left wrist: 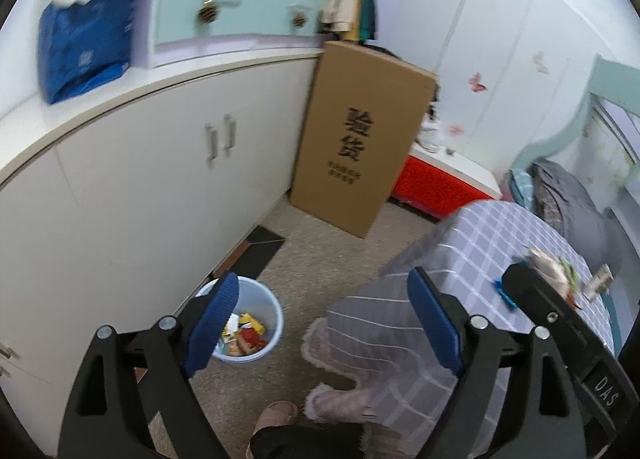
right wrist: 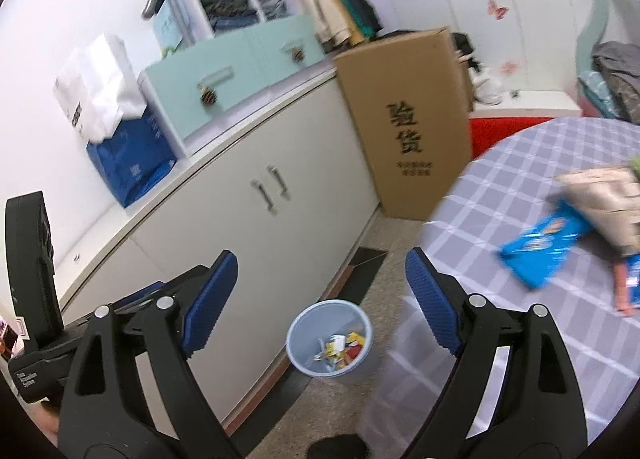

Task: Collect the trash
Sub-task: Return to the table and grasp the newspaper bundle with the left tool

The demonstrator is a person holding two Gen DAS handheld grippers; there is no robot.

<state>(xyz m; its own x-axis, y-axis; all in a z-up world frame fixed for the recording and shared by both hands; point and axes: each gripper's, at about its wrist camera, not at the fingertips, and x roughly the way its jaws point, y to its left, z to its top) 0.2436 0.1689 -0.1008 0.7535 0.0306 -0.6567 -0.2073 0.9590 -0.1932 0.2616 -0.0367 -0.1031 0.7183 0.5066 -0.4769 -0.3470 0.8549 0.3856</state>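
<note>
Floor: speckled; white cabinet and cardboard box are seen along it.
Table: checked cloth.
Bin: upright on the floor beside the table edge, wrappers inside.
Blue wrapper: flat near the table's edge, long axis diagonal.
Left gripper: held wide, empty.
Right gripper: held wide, empty.

Both grippers had black frames, ribbed blue pads, silver pivot screws; person wore pink fuzzy slippers.

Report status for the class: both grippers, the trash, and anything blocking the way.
Left gripper open, empty. Right gripper open, empty. Bin on the floor holds wrappers; blue packet and other litter on the checked table. Nothing blocks the way.
</note>
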